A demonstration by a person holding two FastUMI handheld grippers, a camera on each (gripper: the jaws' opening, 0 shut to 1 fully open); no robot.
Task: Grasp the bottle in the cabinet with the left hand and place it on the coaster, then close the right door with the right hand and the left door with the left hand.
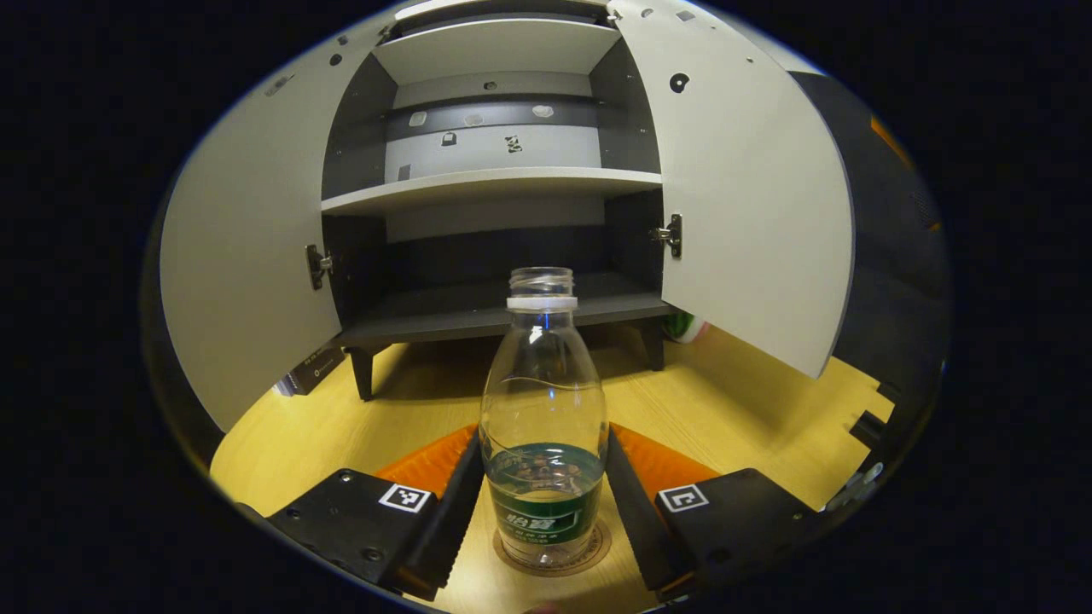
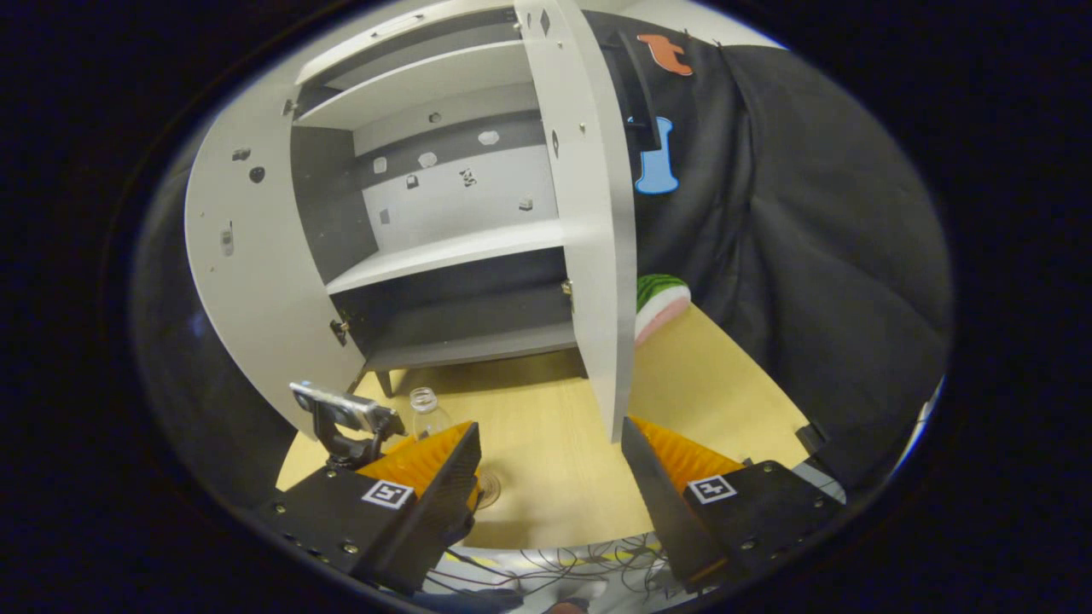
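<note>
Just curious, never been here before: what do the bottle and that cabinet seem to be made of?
The bottle looks like clear thin plastic: you see straight through it, and it has a green printed label. The cabinet seems to be laminated board with a matte light grey finish, dark inside, with small metal hinges; solid wood can't be ruled out.

Bottle (image 1: 543, 426) on coaster (image 1: 554, 558) (before cabinet (image 1: 495, 179))

The clear bottle (image 1: 543, 426) wears a green label. Behind it, the cabinet (image 1: 495, 183) has pale grey doors and dark grey insides, standing on a yellow wood-grain table (image 1: 734, 392).
</note>
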